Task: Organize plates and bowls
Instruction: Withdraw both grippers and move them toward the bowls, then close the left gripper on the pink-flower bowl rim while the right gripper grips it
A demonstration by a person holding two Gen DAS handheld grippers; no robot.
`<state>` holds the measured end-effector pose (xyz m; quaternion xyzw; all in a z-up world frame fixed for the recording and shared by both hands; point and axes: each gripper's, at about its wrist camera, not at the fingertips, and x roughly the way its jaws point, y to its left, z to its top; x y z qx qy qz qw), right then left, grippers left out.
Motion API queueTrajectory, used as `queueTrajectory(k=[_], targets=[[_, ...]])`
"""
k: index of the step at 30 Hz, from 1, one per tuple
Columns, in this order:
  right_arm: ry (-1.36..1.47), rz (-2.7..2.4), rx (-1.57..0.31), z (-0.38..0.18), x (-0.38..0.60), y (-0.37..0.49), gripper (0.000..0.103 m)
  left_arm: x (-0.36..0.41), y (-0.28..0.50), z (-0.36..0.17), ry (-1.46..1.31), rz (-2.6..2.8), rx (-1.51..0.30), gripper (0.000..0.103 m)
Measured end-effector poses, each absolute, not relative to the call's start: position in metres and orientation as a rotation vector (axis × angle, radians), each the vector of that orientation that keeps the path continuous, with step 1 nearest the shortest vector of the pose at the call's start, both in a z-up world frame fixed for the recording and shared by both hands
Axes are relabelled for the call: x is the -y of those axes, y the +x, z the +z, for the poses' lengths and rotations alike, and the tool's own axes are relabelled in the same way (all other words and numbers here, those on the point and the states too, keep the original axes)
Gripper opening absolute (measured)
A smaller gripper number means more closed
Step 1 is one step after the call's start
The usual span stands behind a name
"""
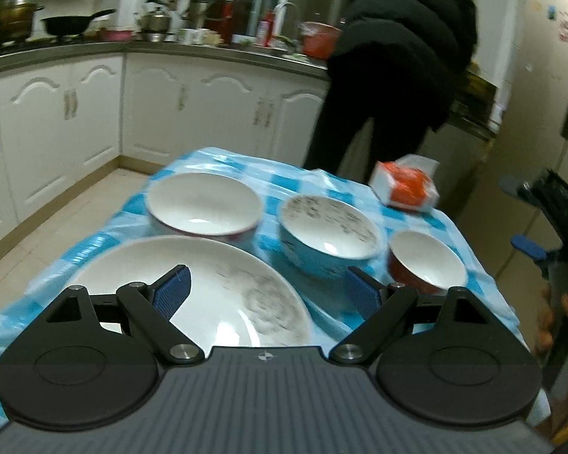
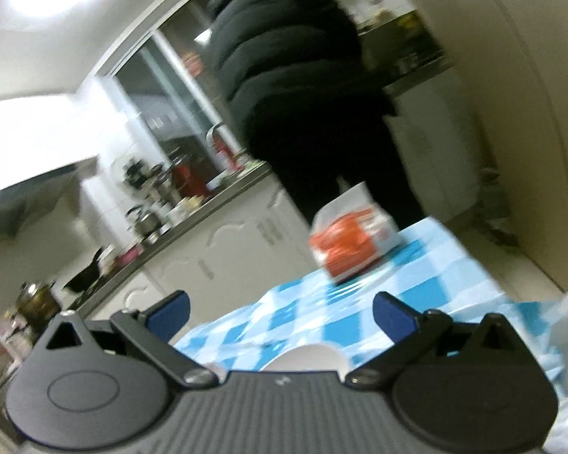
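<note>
Blue-white checked tablecloth (image 1: 314,185), red bowl (image 1: 426,263)

three bowls (image 1: 204,204), one plate (image 1: 216,291), perhaps one packet (image 1: 405,185)

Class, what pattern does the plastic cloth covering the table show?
Blue and white checks on the plastic tablecloth; clearest in the left wrist view.

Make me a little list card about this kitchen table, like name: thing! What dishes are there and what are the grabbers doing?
table cover: blue and white checked cloth
big dish: white plate, nearest the camera
bowls: white bowl, blue bowl, red bowl, all separate, none stacked
extra thing: orange and white packet at the far corner
left gripper: open, holding nothing, above the plate
right gripper: open, holding nothing
background: person in dark clothes at the counter
</note>
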<state>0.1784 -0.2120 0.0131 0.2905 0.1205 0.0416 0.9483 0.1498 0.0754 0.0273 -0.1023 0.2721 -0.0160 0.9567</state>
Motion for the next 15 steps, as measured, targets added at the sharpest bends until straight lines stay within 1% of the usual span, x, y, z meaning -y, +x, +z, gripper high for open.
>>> queueTrajectory(k=[8,10,15], targets=[[0.546,0.286,-0.349,0.019,0.158,0.188,0.102,-0.122,0.171,0.034,-0.272,0.040,-0.574,0.103],[0.550,0.332,-0.391,0.017,0.142,0.191,0.100,-0.131,0.178,0.033,-0.293,0.040,-0.580,0.103],[0.592,0.454,-0.503,0.008,0.104,0.203,0.090,-0.153,0.198,0.029,-0.339,0.025,-0.605,0.103]])
